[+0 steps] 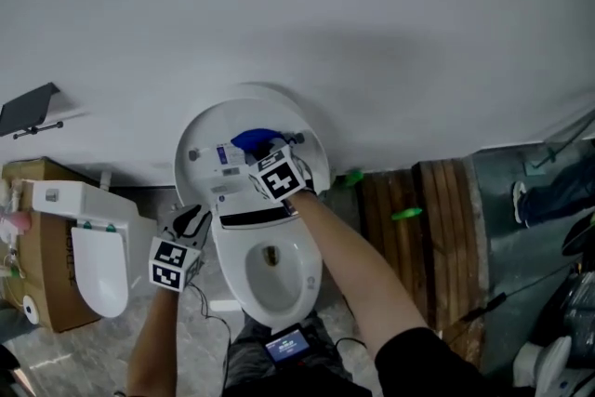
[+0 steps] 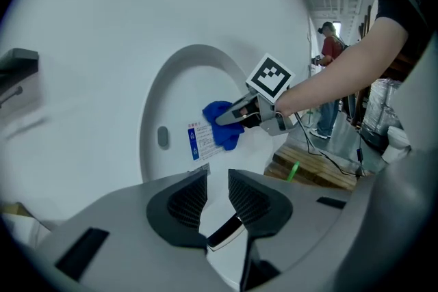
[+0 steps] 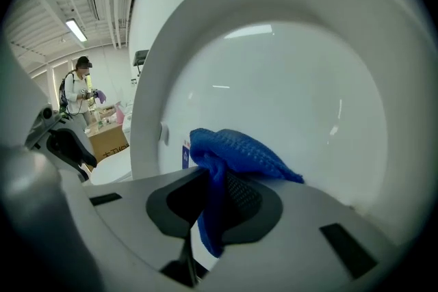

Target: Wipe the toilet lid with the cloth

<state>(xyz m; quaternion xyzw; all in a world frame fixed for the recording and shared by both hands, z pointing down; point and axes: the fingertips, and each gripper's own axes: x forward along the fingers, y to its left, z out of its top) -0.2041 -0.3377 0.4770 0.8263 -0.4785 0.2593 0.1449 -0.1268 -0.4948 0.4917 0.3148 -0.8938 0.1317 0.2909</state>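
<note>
Blue cloth [image 3: 236,152] pinched in right gripper [image 2: 236,118] on lid [image 1: 206,137]; left gripper [image 2: 217,191] narrow, empty; spare toilet [image 1: 98,267] beside.

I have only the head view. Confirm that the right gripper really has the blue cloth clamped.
Observer: Confirmed. The right gripper view shows the blue cloth pinched in the jaws of the right gripper, one fold hanging below them.
Operator: Report the left gripper's jaws.
Observer: Its own view shows the jaws of the left gripper slightly apart, with nothing between them.
Operator: Tell me where the cloth meets the lid.
Observer: In the left gripper view it looks pressed against the raised toilet lid, just right of a blue and white label.
</note>
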